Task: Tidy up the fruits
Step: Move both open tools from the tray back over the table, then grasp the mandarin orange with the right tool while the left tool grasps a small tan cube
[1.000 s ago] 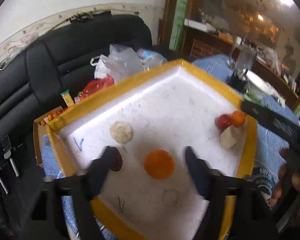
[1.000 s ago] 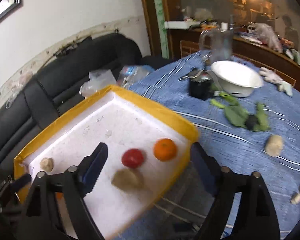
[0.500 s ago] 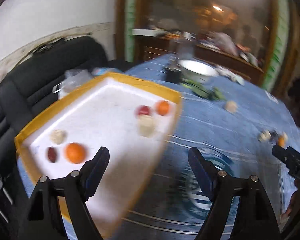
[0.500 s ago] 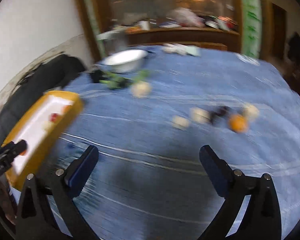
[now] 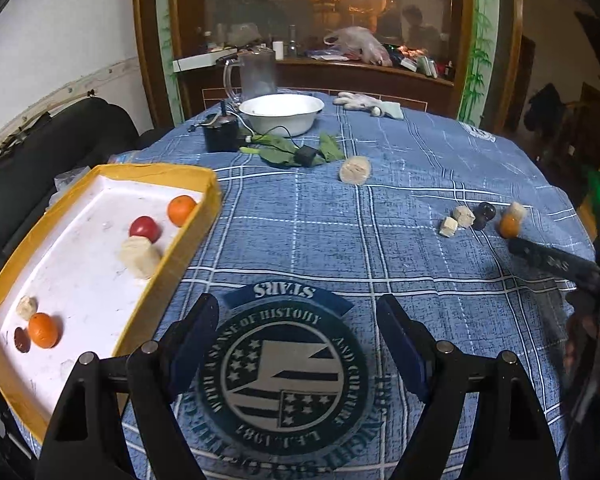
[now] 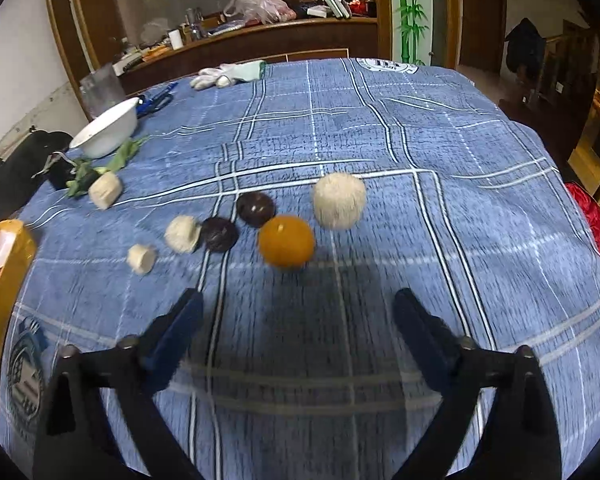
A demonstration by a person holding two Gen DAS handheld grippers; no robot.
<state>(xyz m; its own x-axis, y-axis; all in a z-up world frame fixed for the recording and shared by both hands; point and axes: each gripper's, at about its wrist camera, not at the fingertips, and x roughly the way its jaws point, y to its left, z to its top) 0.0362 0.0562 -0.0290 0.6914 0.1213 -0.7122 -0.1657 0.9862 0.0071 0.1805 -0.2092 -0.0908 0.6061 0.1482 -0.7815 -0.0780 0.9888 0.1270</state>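
Fruits (image 5: 182,210) in the yellow-rimmed tray (image 5: 210,184); white bowl (image 5: 280,114) apart; both grippers' fingers (image 5: 192,340) wide apart, empty.

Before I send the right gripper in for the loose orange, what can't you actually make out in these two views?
- Tray: right wrist view cuts it off at the left edge; contents hidden there.
- Orange: tiny in the left wrist view, partly behind the right gripper.
- Pale pieces: kind unclear in either view.
- Near cloth: motion-blurred in the right wrist view.
- Dark fruit in the tray corner: too small to identify.
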